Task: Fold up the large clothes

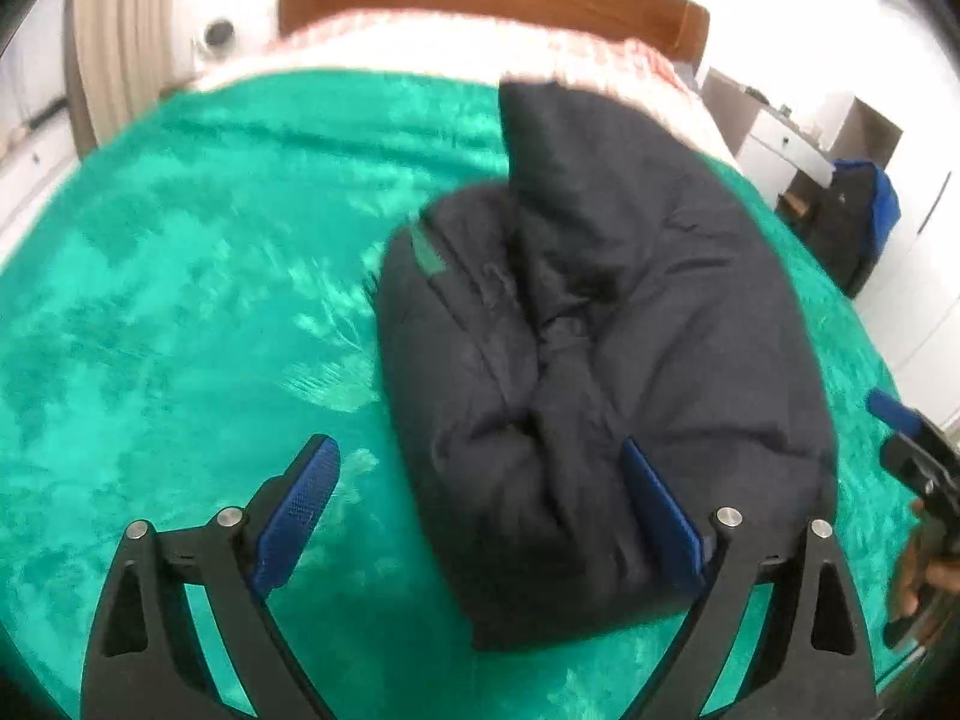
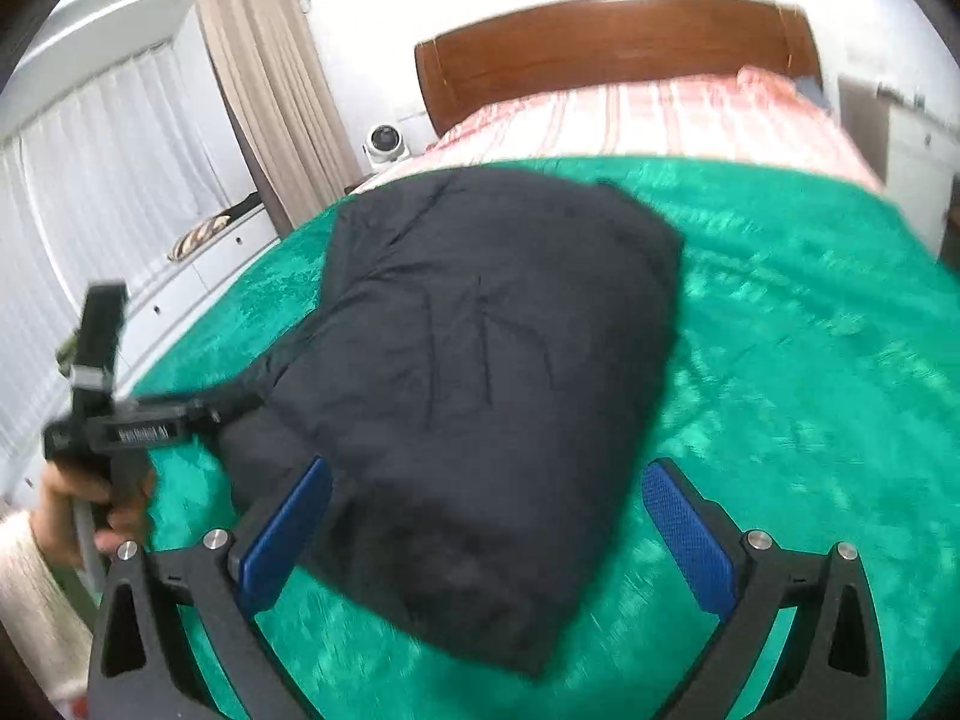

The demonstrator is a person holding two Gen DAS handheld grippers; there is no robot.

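Note:
A dark navy padded jacket (image 1: 600, 360) lies folded into a thick bundle on the green blanket (image 1: 180, 300); a green label shows at its collar. It also shows in the right wrist view (image 2: 480, 360), where it looks smooth and roughly rectangular. My left gripper (image 1: 480, 480) is open and empty, just above the bundle's near left corner. My right gripper (image 2: 486, 498) is open and empty, over the bundle's near end. The left gripper shows at the left edge of the right wrist view (image 2: 108, 420), held in a hand, touching the jacket's edge.
The bed has a wooden headboard (image 2: 600, 42) and pink striped bedding (image 2: 660, 120) at its far end. Curtains (image 2: 270, 90) and a white drawer unit (image 2: 198, 276) stand to the left. A small fan (image 2: 384, 144) sits beside the bed. A desk and dark bag (image 1: 852, 222) stand to the right.

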